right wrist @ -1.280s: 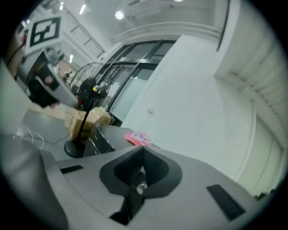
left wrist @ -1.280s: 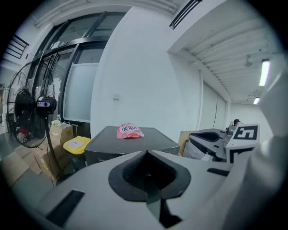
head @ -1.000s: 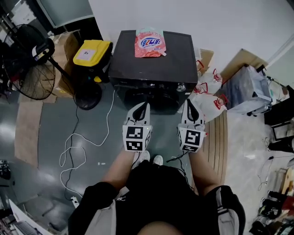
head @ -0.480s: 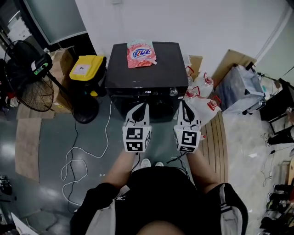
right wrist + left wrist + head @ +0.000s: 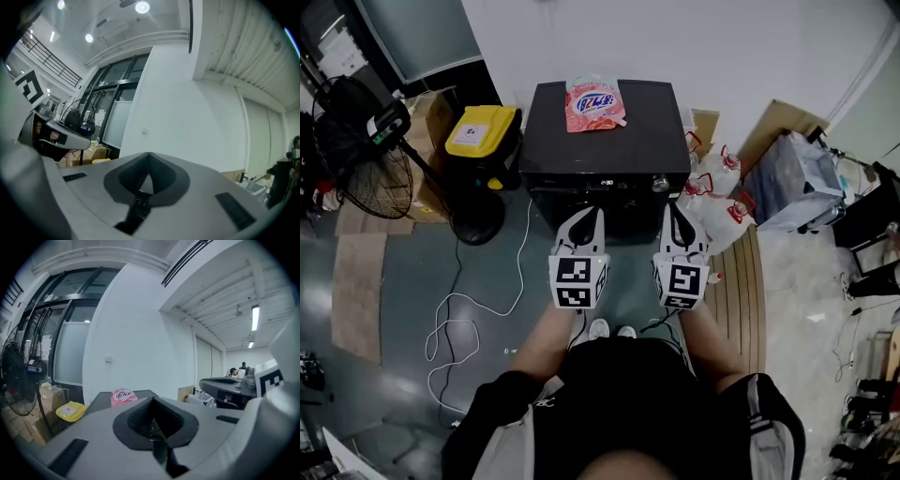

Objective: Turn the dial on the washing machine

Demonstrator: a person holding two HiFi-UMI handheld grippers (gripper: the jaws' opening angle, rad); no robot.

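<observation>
A black washing machine stands against the white wall, its silver dial at the right end of the front panel. A pink detergent bag lies on its top, also seen in the left gripper view as the pink bag. My left gripper and right gripper are held side by side in front of the machine, both shut and empty, tips pointing at its door. The right gripper's tips sit just below the dial, short of it.
A yellow box and a black floor fan stand left of the machine. A white cable loops across the grey floor. Red-and-white bags and a wrapped bundle lie to the right, beside wooden boards.
The view has shifted so the washing machine sits slightly higher and more centred. Both grippers stay shut, side by side, and have edged a little toward the machine's front.
</observation>
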